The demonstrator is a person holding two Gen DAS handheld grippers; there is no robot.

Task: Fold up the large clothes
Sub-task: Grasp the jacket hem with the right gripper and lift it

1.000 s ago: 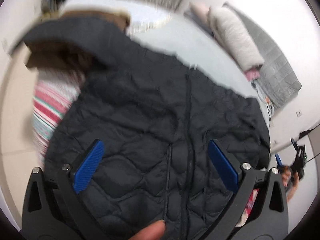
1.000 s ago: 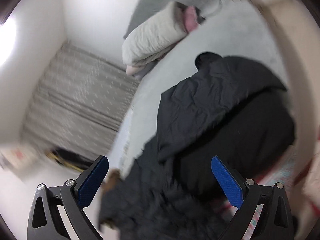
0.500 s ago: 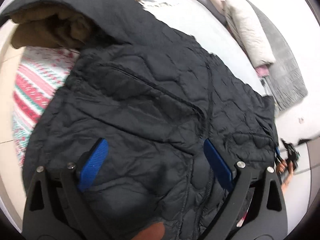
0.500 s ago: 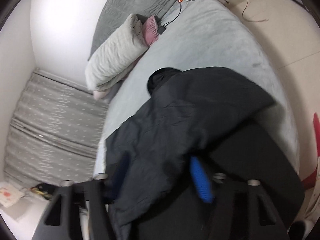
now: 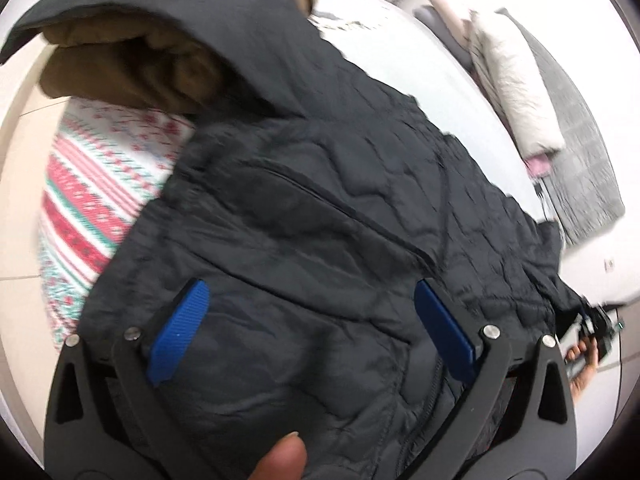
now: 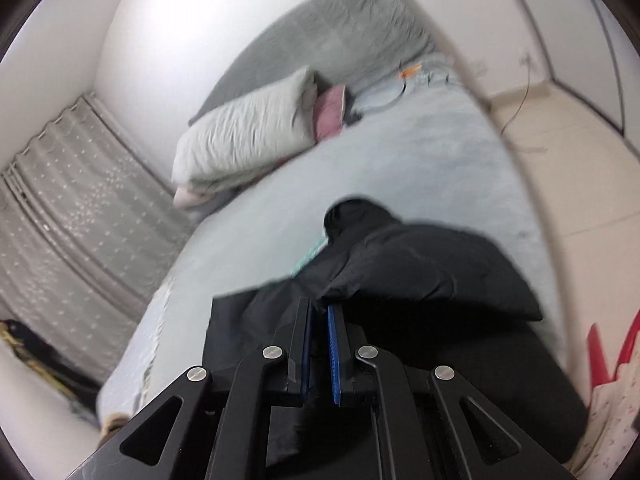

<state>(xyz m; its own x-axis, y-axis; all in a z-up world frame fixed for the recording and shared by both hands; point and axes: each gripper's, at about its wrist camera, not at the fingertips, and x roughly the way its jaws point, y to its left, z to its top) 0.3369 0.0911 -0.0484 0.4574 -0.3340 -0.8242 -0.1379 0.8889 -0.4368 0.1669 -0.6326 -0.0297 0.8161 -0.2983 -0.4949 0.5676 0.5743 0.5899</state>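
Observation:
A large black quilted jacket [image 5: 320,220] lies spread over the bed, its brown-lined hood [image 5: 132,68] at the upper left. My left gripper [image 5: 308,320] is open just above the jacket's body, with nothing between its blue pads. In the right wrist view the same jacket [image 6: 420,280] lies bunched on the grey bedsheet. My right gripper [image 6: 319,320] is shut on a fold of the jacket's black fabric, with the pads pressed nearly together.
A red, white and green patterned cloth [image 5: 88,200] lies under the jacket at the left. A folded pale duvet [image 6: 244,136] and a pink pillow [image 6: 330,114] sit by the grey headboard [image 6: 340,36]. The beige floor [image 6: 580,168] lies right of the bed.
My right gripper went from wide open to shut on the jacket fabric. My left gripper moved closer over the jacket and stayed open.

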